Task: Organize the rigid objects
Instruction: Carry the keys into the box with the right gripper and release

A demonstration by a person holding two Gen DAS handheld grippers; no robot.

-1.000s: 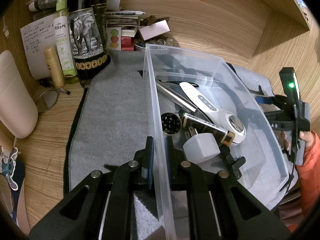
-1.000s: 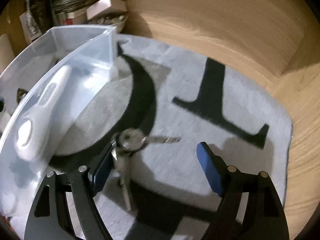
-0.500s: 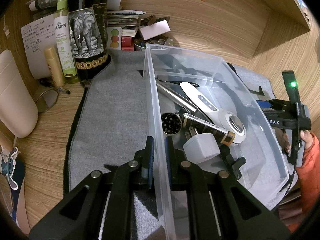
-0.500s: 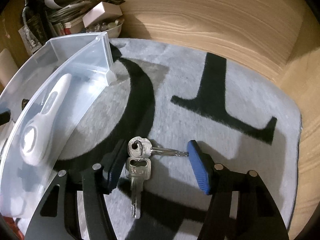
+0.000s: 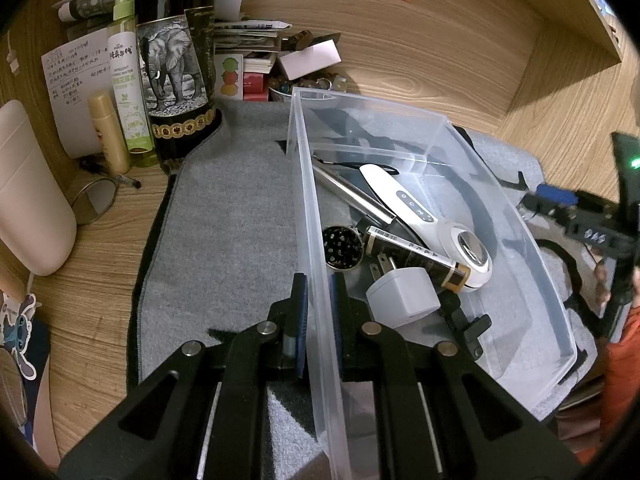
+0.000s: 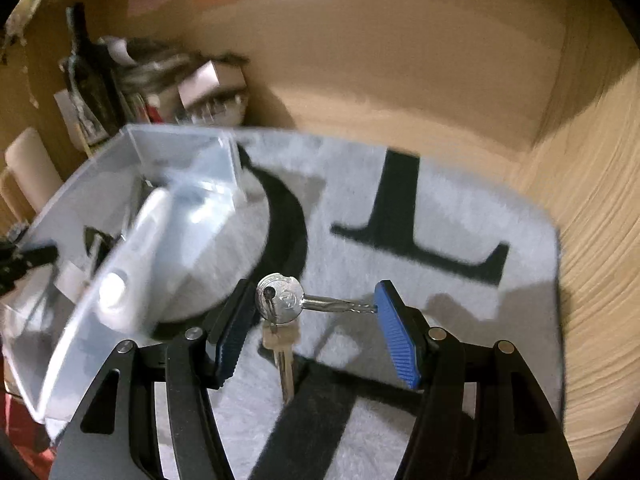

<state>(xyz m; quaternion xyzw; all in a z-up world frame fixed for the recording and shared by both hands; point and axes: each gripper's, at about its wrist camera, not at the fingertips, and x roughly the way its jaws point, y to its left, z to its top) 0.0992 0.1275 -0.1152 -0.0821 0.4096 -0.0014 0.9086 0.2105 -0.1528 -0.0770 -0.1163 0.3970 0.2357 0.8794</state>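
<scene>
A clear plastic bin (image 5: pixel 400 120) stands on the grey felt mat (image 5: pixel 224 240). My left gripper (image 5: pixel 318 280) is shut on its near left wall. In the bin lie a white handheld device (image 5: pixel 420 216), a white plug adapter (image 5: pixel 404 296), a dark tube (image 5: pixel 416 256), a round black grinder (image 5: pixel 342 246) and a metal pen (image 5: pixel 352 196). My right gripper (image 6: pixel 314 292) is shut on a bunch of keys (image 6: pixel 280 300): one key is clamped end to end between the blue pads and a second dangles below, off the mat. The bin (image 6: pixel 80 340) lies to its left. The right gripper (image 5: pixel 560 200) also shows beyond the bin's right wall.
At the back left stand a dark bottle with an elephant label (image 5: pixel 172 72), a green spray bottle (image 5: pixel 128 92) and a beige tube (image 5: pixel 108 132). A round mirror (image 5: pixel 94 202) and a cream container (image 5: pixel 28 200) sit left of the mat. Wooden walls enclose the desk.
The right gripper's jaws closed onto the key and lifted the bunch off the mat, swinging up and away. The left gripper and bin stayed put.
</scene>
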